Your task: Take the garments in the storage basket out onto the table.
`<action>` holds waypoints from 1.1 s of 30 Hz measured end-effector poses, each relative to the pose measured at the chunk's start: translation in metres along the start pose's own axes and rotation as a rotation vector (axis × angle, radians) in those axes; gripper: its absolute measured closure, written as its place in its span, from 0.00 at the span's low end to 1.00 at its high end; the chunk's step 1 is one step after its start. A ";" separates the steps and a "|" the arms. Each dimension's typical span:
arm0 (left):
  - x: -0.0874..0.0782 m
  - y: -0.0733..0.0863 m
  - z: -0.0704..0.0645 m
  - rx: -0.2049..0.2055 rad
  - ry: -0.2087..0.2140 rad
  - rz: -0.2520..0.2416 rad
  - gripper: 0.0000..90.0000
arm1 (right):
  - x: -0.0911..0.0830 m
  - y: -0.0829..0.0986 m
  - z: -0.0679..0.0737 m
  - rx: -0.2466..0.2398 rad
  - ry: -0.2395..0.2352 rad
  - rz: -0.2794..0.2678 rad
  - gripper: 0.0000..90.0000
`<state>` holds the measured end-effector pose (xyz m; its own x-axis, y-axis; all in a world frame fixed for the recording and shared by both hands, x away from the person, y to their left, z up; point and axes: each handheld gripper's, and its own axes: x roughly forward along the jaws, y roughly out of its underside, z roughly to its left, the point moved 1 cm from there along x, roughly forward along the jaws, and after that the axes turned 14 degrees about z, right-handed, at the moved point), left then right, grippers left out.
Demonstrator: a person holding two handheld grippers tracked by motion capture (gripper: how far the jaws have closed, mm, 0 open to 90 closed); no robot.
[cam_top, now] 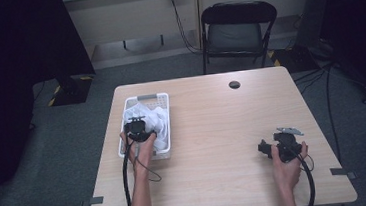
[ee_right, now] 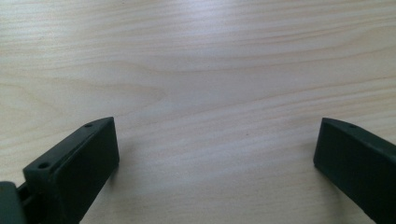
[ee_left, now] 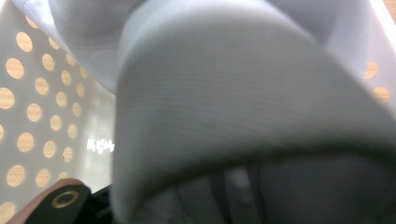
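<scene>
One light wooden table (cam_top: 215, 145) stood in the scene, with one white perforated plastic basket (cam_top: 163, 100) at its left holding one heap of white cloth (cam_top: 156, 119). One black folding chair (cam_top: 239, 30) stood beyond the far edge. Two black handheld grippers were there, the left gripper (cam_top: 136, 124) and the right gripper (cam_top: 265, 148).

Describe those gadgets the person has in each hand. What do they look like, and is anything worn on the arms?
Both are black handheld tools. The right gripper ends in two blocky black jaws with small screw holes, and carries a grey three-cornered plate on top. The left gripper is black too. A thick black cable trails from each. The forearms are bare, no sleeves.
</scene>
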<state>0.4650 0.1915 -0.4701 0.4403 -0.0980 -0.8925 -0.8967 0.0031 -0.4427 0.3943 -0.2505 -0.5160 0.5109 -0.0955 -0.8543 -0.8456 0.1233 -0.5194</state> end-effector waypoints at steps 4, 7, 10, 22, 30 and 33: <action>-0.001 0.000 -0.001 -0.003 0.000 -0.006 0.72 | 0.000 0.000 0.000 0.000 0.000 0.000 0.00; -0.002 0.000 -0.001 -0.003 -0.002 -0.012 0.72 | 0.000 0.000 0.000 0.000 0.000 0.000 0.00; -0.002 0.001 -0.002 -0.009 -0.003 -0.014 0.72 | 0.000 0.000 0.000 0.000 0.000 0.000 0.00; -0.006 0.001 0.001 -0.010 0.023 -0.041 0.74 | 0.000 0.000 0.000 0.000 0.000 0.000 0.00; -0.011 0.002 0.000 -0.007 0.038 -0.070 0.74 | 0.000 0.000 0.000 0.000 0.000 0.000 0.00; -0.014 0.002 0.001 -0.011 0.043 -0.082 0.74 | 0.000 0.000 0.000 0.000 0.000 0.000 0.00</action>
<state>0.4571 0.1937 -0.4585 0.5102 -0.1396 -0.8486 -0.8582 -0.0180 -0.5130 0.3943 -0.2505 -0.5160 0.5110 -0.0953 -0.8543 -0.8455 0.1234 -0.5195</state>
